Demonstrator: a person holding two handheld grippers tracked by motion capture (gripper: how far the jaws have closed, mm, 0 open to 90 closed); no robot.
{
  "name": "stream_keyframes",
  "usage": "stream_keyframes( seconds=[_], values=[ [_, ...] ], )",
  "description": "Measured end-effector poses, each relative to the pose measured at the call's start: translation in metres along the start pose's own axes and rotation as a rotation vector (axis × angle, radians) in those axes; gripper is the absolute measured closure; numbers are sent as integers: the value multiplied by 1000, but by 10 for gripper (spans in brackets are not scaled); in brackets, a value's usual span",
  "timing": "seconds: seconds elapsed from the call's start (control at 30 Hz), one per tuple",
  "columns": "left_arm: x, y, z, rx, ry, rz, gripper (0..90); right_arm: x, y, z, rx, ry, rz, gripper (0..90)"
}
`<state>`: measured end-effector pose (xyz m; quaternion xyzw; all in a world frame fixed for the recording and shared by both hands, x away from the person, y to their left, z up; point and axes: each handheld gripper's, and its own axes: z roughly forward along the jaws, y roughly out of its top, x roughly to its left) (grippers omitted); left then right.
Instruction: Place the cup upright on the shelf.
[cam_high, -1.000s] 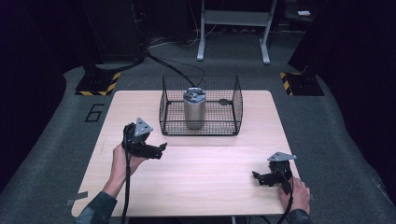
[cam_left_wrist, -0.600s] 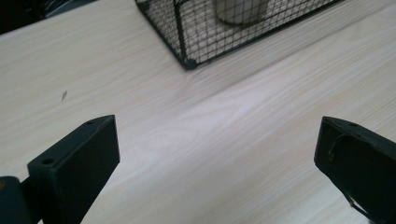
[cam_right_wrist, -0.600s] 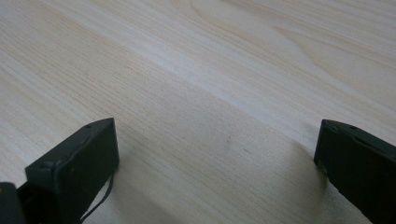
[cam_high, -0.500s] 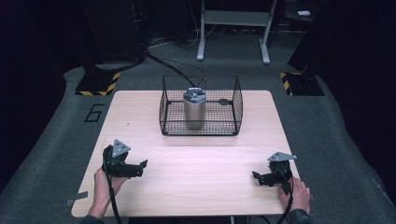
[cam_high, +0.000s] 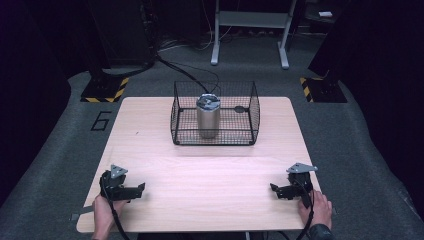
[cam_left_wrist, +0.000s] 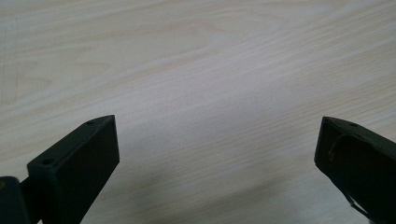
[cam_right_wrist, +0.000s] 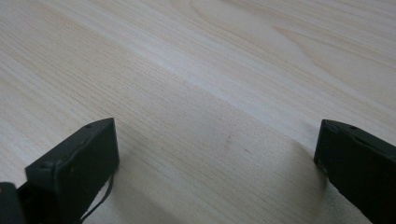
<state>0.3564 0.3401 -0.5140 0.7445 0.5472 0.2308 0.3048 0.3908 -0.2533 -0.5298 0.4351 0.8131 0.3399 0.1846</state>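
Left gripper (cam_high: 136, 189): it is sitting low over the table (cam_high: 210, 200) near the front left corner, held in the person's left hand (cam_high: 102, 212). Its jaws are standing wide apart with nothing between them; the left gripper view is showing bare wood there.

Right gripper (cam_high: 276, 189): it is sitting near the front right corner, in the person's right hand (cam_high: 316, 209). Its jaws are also spread wide and holding nothing (just wood grain between them in the right gripper view).

Metal cup (cam_high: 208, 116): it is standing upright inside the wire basket (cam_high: 250, 127), toward the basket's left middle, with a lid on top. It is well apart from both grippers.

Wire basket: it is sitting at the back middle of the table, open at the top.

Step in hand: I am guessing both hands are resting at the front edge, with the cup already in the basket.

Doing it well: the hands are keeping low and apart, which is good. If the cup is being reached for, I think a gripper is needing to come over the basket's rim from above (not through the wires) and close around the cup's side.

What could go wrong: a jaw bumping the rim, or tipping the tall cup.
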Motion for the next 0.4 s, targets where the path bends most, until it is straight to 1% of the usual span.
stream_keyframes(
  seconds=[0.07,0.1,0.17,0.2,0.23,0.3,0.4],
  values=[
    [2,-3,4,5,9,-10,1,0,0,0,0,0,0,0],
    [3,-5,6,11,16,-6,1,0,0,0,0,0,-1,0],
    [6,-7,11,22,16,-20,1,0,0,0,0,0,0,0],
    [7,-9,12,19,13,-28,1,0,0,0,0,0,0,0],
    [8,-11,12,-3,22,-37,0,0,0,0,0,0,0,0],
    [9,-14,13,-29,32,-42,0,0,0,0,0,0,0,0],
    [9,-14,13,-34,50,-65,0,0,0,0,0,-1,1,0]
  ],
)
